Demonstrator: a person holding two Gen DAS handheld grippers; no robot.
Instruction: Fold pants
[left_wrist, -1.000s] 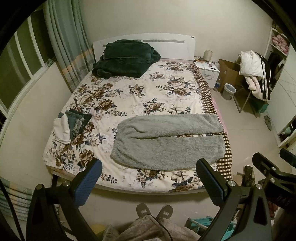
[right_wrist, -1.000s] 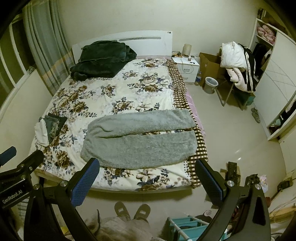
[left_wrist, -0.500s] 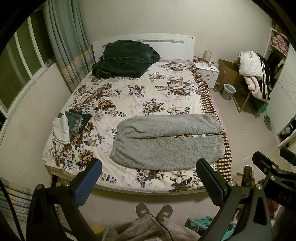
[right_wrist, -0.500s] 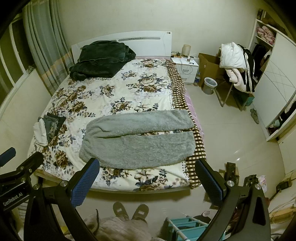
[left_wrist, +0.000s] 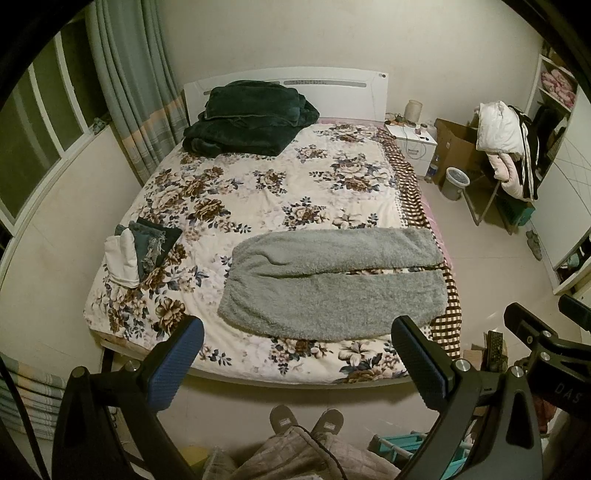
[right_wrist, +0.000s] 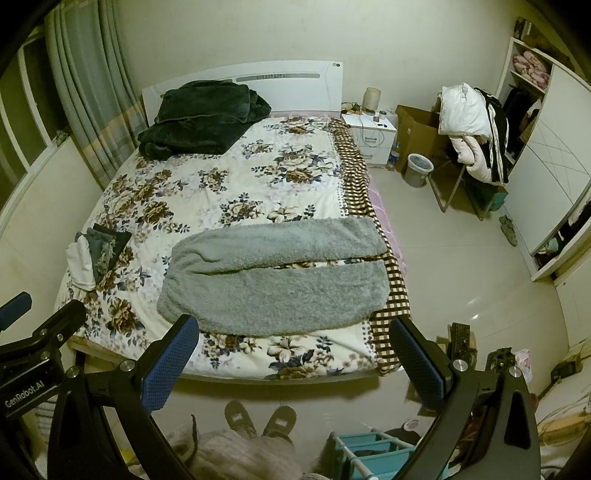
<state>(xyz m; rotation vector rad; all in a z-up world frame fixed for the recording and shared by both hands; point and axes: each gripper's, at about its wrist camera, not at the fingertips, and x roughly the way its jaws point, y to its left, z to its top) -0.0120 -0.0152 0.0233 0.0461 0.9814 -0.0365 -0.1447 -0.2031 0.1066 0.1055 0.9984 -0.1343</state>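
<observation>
- Floral quilt (left_wrist: 258, 192) in cream and brown covers the bed (right_wrist: 236, 376); a checked brown blanket (left_wrist: 448, 306) runs down its right edge.
- Grey fleece pants (left_wrist: 332, 288) lie flat across the near part of the quilt, waist to the left, both legs pointing right, a narrow gap between the legs. The leg ends reach the checked blanket.
- Dark green blanket (left_wrist: 247, 122), loosely heaped, sits at the head of the bed against the white headboard (right_wrist: 295, 88).
- Small pile of folded clothes (left_wrist: 136, 251), white and dark, rests near the left edge of the quilt, well apart from the pants.
- Left gripper (left_wrist: 295, 354): jaws spread wide, nothing between them, held above the foot of the bed and clear of the pants.
- Right gripper (right_wrist: 291, 354): jaws likewise wide apart, holding nothing, not touching the pants.
- Slippers (right_wrist: 258, 417) of the person show on the floor below the bed's foot.
</observation>
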